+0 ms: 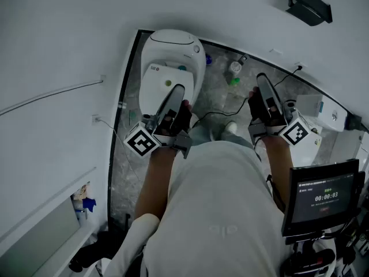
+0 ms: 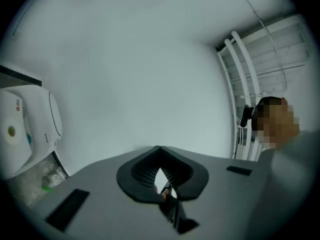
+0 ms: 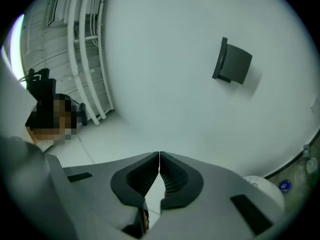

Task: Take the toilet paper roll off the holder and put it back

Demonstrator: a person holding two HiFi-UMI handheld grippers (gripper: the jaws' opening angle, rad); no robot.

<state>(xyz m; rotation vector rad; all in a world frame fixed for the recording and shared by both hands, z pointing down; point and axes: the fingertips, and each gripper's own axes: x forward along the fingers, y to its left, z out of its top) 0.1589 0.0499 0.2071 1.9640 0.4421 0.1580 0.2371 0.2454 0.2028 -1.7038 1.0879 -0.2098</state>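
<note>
No toilet paper roll shows in any view. A black wall fixture point(image 1: 308, 3), perhaps the holder, hangs high on the white wall at the far right; the right gripper view has it point(image 3: 232, 61) up and to the right of the jaws, well away. My left gripper point(image 1: 177, 91) is raised over the toilet with its jaws shut and nothing between them point(image 2: 159, 148). My right gripper point(image 1: 262, 78) is held up beside it, tips touching and empty point(image 3: 159, 154). Both point at bare white wall.
A white toilet point(image 1: 173, 62) with its lid down stands on the grey marbled floor point(image 1: 216, 97). Small bottles point(image 1: 235, 68) and a black cable lie beyond it. A white unit point(image 1: 326, 111) and a dark screen point(image 1: 323, 198) are at the right. White pipes point(image 3: 85, 49) run up the wall.
</note>
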